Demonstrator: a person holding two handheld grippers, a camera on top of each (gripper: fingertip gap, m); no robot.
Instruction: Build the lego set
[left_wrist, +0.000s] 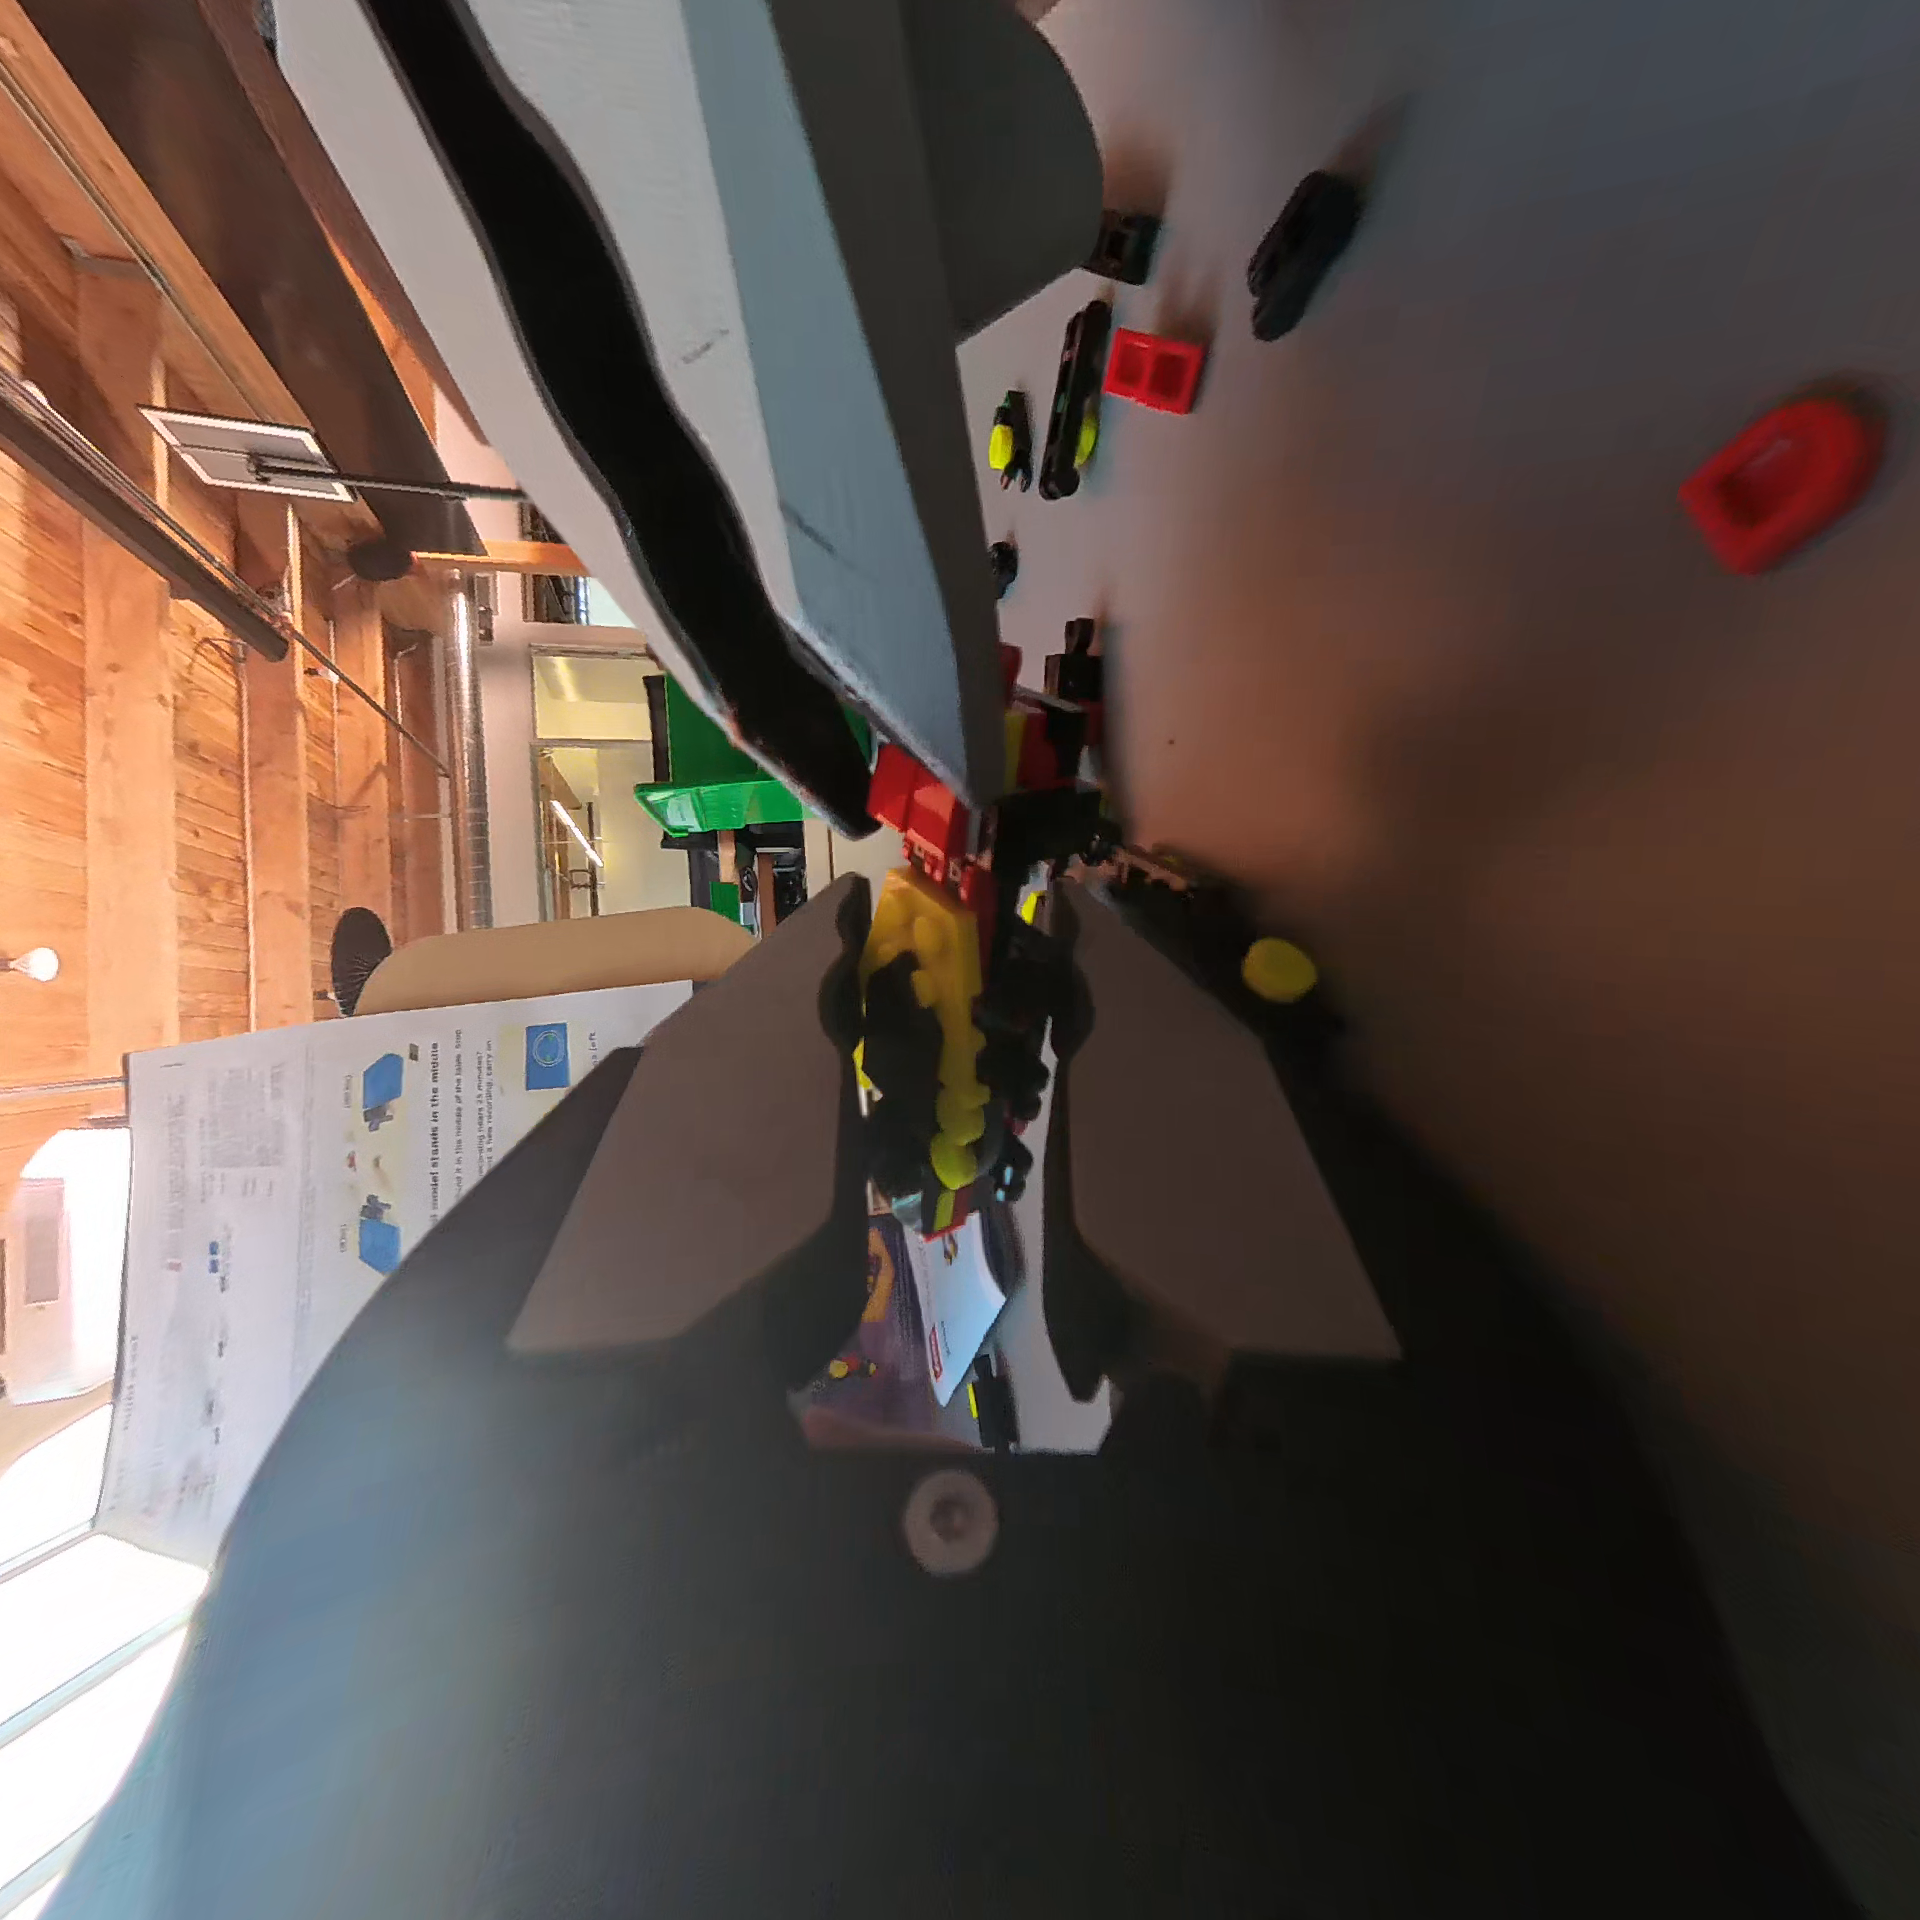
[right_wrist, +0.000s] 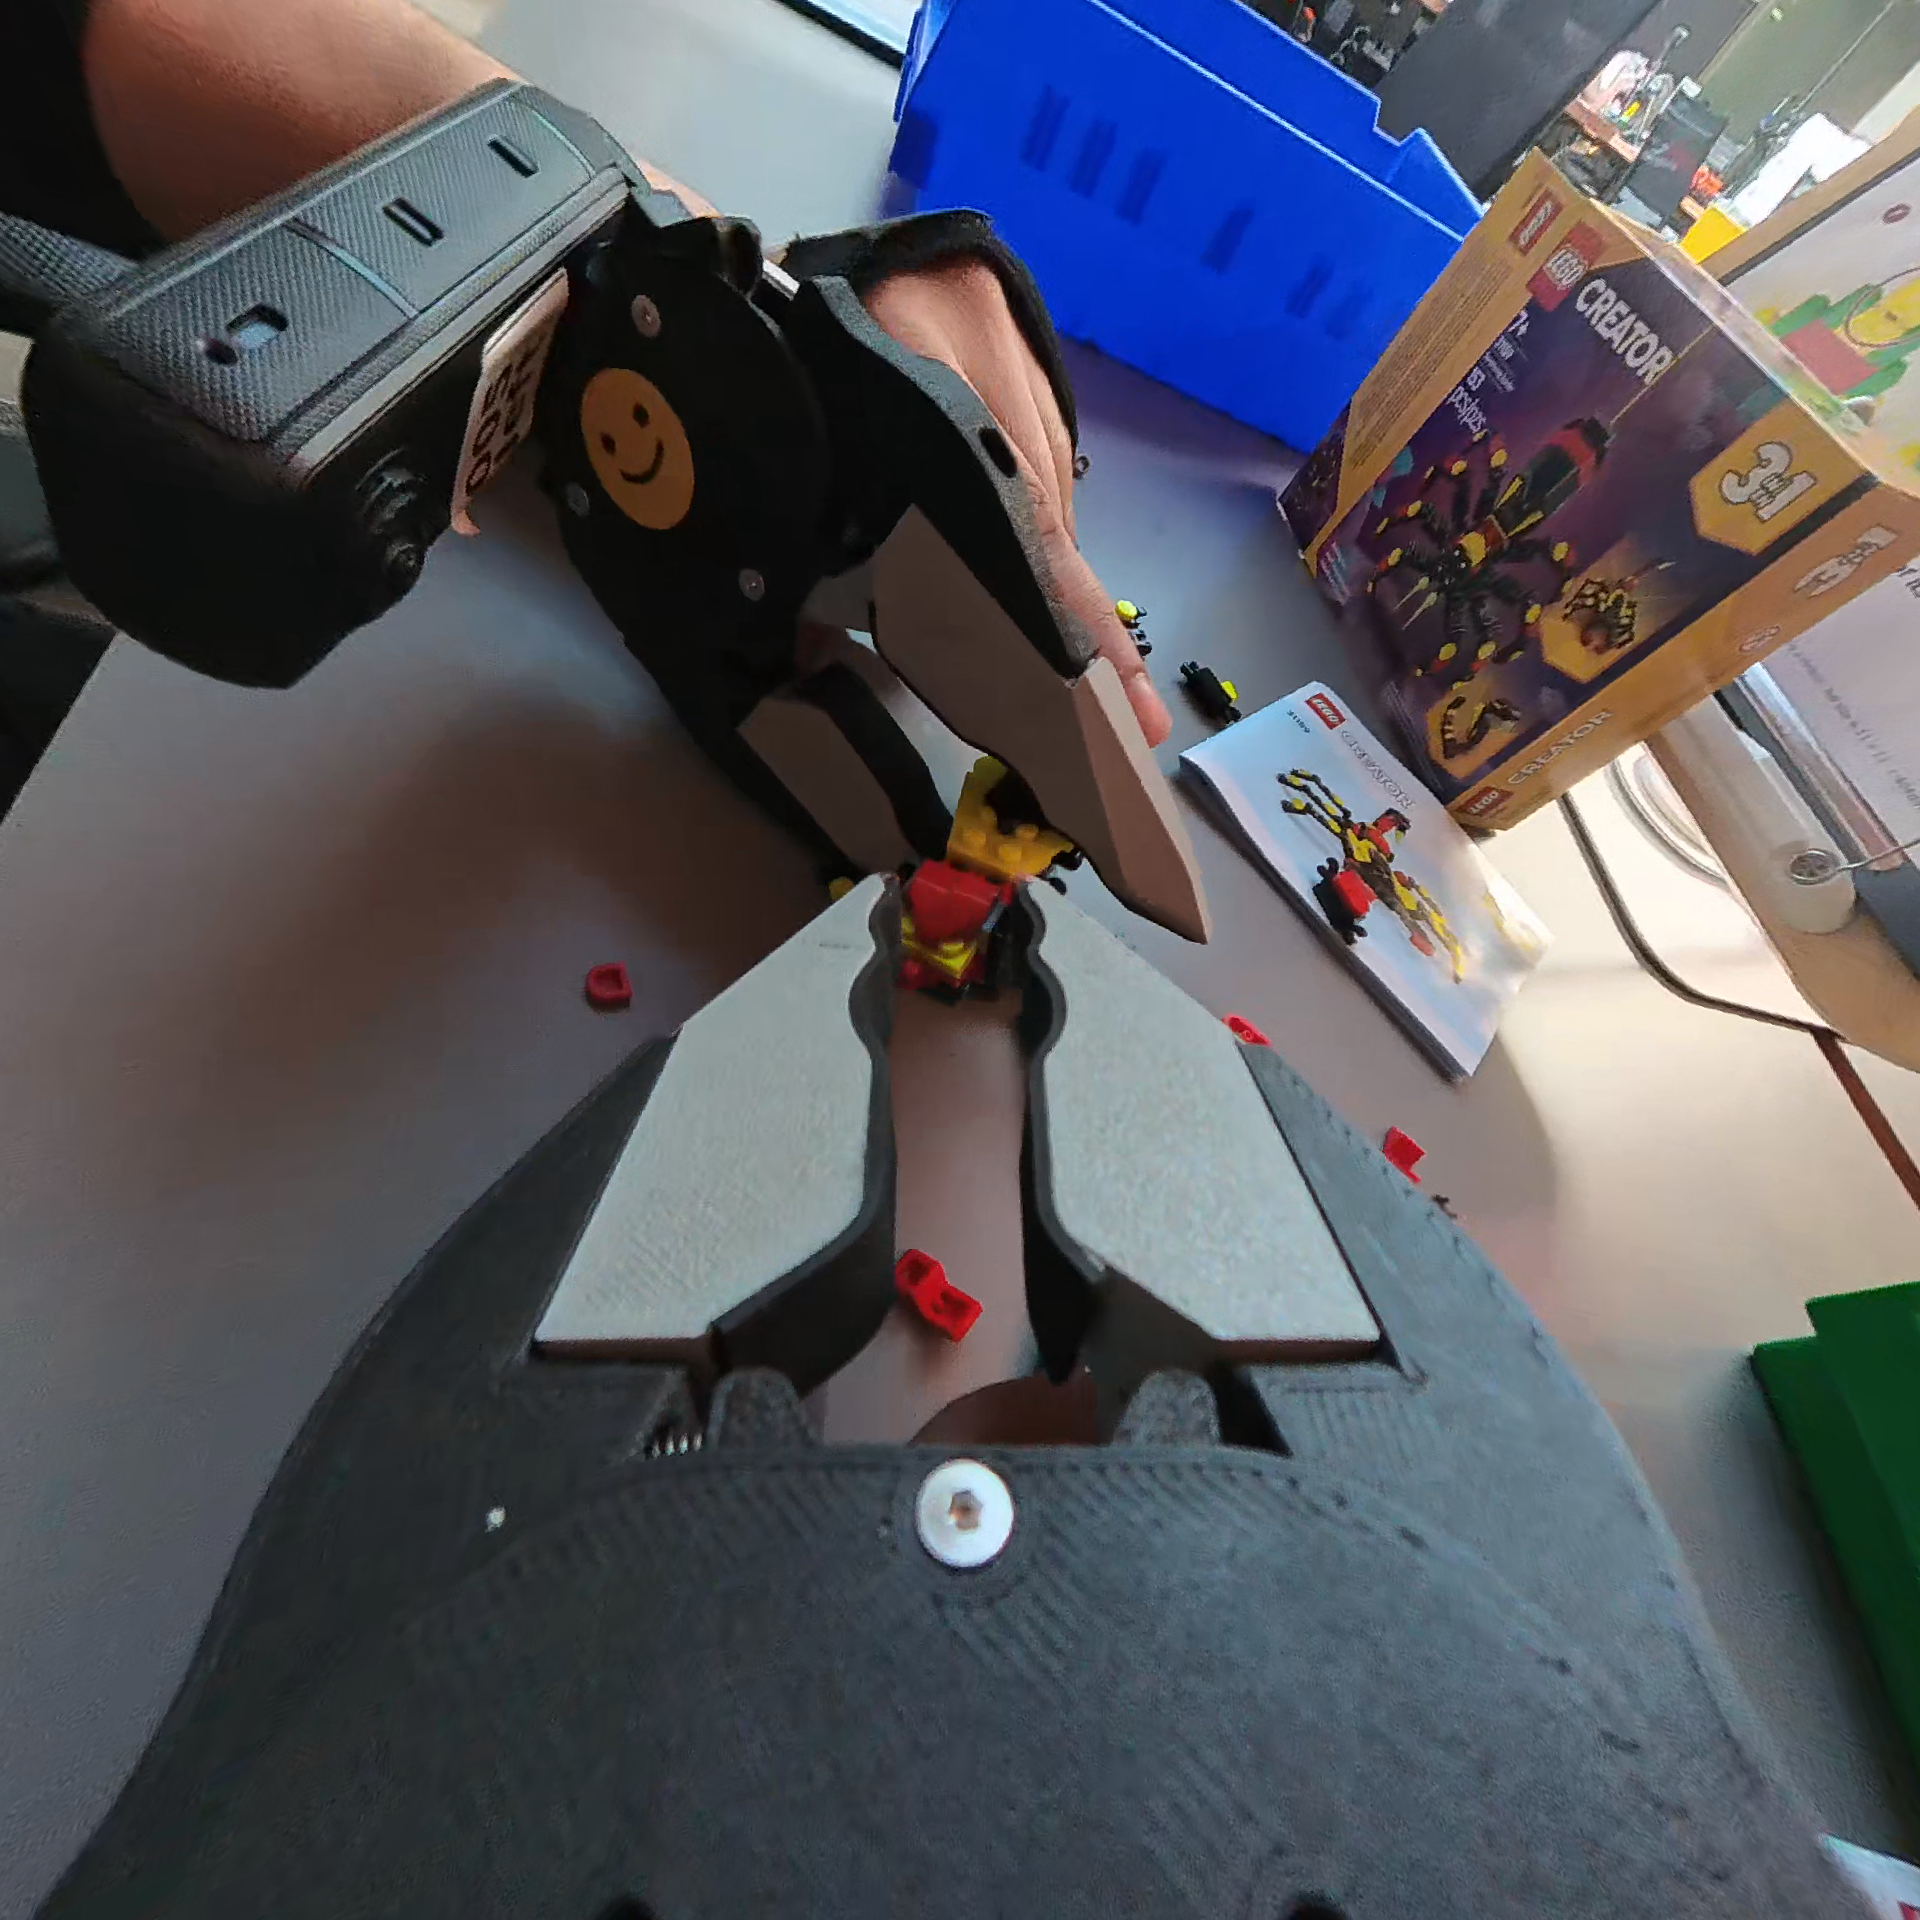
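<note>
A small toy-brick model (right_wrist: 961, 914), built of red, yellow and black pieces, sits between two hand-held grippers above a grey table (right_wrist: 312, 935). The right gripper (right_wrist: 956, 940) comes at it from the near side. Its two fingers stand narrow, and their tips press on the red end of the model from both flanks. The left gripper (right_wrist: 966, 821) comes from the far side, pointing toward the right one. Its fingers close on the yellow and black end of the same model, so the two grippers meet almost tip to tip across it.

In the left wrist view the scene is turned on its side. There the model (left_wrist: 935, 997) fills the gap between the left gripper's (left_wrist: 956, 904) grey fingers, and the right gripper's tips bite the red part just beyond.

A person's hand (right_wrist: 997, 416) in a black strap grips the left tool, forearm stretching back to the upper left.

Loose red bricks (right_wrist: 935, 1294) and small black and yellow parts lie scattered on the table. An instruction booklet (right_wrist: 1371, 862) and a yellow toy box (right_wrist: 1558, 499) lie to the right, with a blue bin (right_wrist: 1174, 166) behind.
</note>
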